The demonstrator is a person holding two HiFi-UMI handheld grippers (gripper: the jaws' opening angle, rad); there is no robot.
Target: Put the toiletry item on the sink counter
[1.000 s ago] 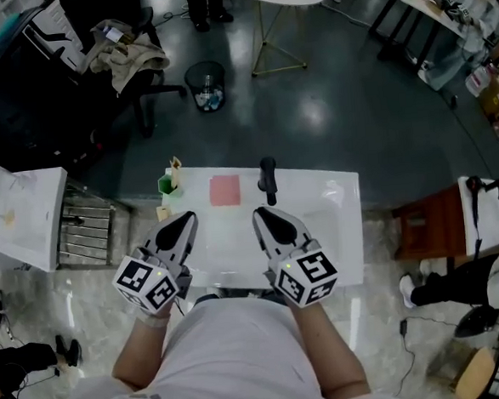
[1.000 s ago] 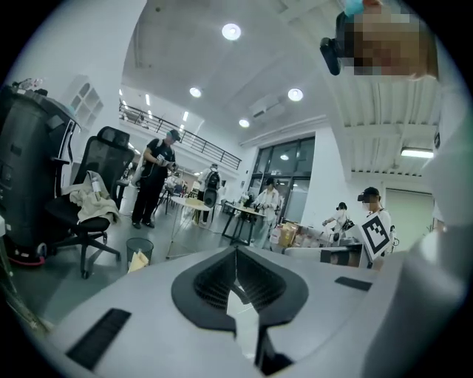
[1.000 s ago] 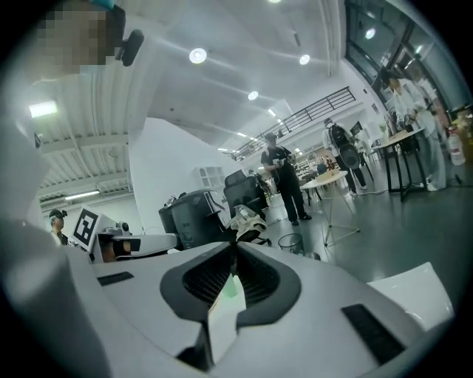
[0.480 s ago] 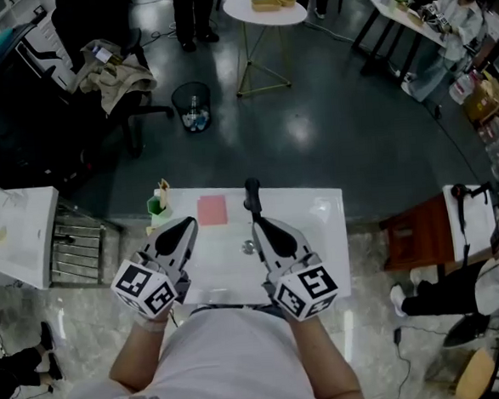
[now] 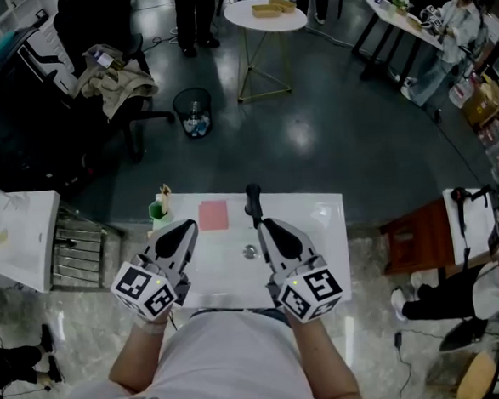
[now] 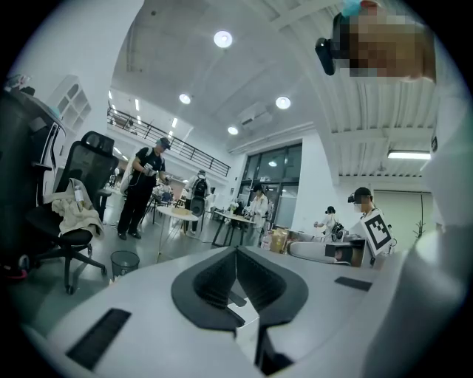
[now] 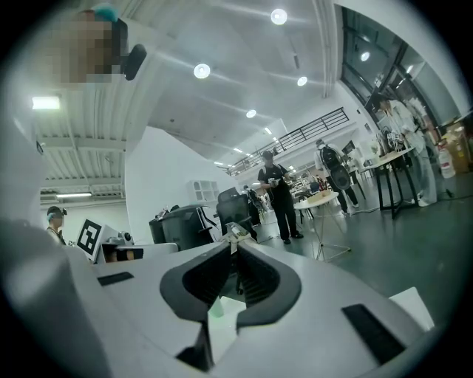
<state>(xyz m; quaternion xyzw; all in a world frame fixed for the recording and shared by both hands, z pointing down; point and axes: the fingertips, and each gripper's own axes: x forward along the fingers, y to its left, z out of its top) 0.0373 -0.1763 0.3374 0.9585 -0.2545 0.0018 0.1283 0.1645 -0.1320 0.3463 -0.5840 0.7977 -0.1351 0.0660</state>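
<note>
Both grippers sit closed and empty above the near half of the white desk.

Head view: left gripper point(image 5: 185, 228) and right gripper point(image 5: 267, 226) flank the drain point(image 5: 250, 252). On the desk point(image 5: 320, 232), black faucet point(image 5: 252, 201) at far centre, pink square point(image 5: 213, 214) left of it. Green cup point(image 5: 157, 211) at the far left corner holds the pale toiletry item point(image 5: 163, 194), long axis near upright, top end up.
Left gripper view: fingers point(image 6: 222, 269) pressed together, nothing between; shows the room and round table point(image 6: 177, 212), no cup.
Right gripper view: fingers point(image 7: 255, 277) likewise together, empty.
</note>
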